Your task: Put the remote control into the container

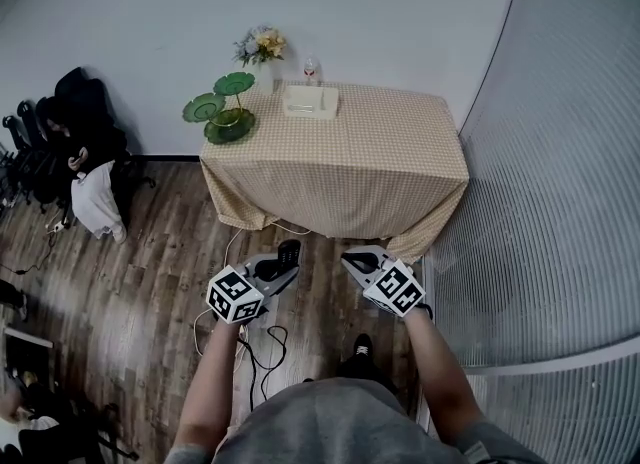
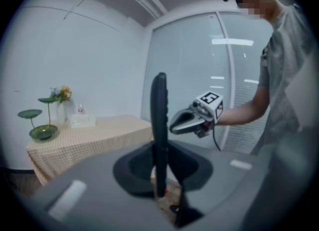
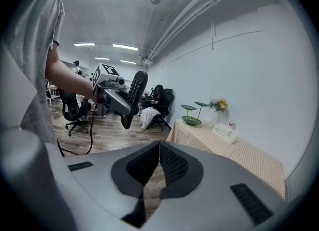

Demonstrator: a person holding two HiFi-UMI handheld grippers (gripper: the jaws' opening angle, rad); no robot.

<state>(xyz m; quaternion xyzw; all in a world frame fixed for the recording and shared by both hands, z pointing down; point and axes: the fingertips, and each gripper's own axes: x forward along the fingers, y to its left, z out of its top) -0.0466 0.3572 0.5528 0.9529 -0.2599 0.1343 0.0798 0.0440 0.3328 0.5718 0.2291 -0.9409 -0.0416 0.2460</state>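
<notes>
A black remote control is held in my left gripper, whose jaws are shut on it. In the left gripper view the remote stands edge-on and upright between the jaws. The white open container sits at the far side of a table with a checked cloth, well ahead of both grippers. My right gripper hangs beside the left one, shut and empty; its own view shows the jaws meeting with nothing between them, the remote to the left and the container on the table.
A green leaf-shaped tiered stand, a vase of flowers and a small bottle stand near the container. Office chairs with clothes stand at the left. A cable lies on the wooden floor. A glass wall runs along the right.
</notes>
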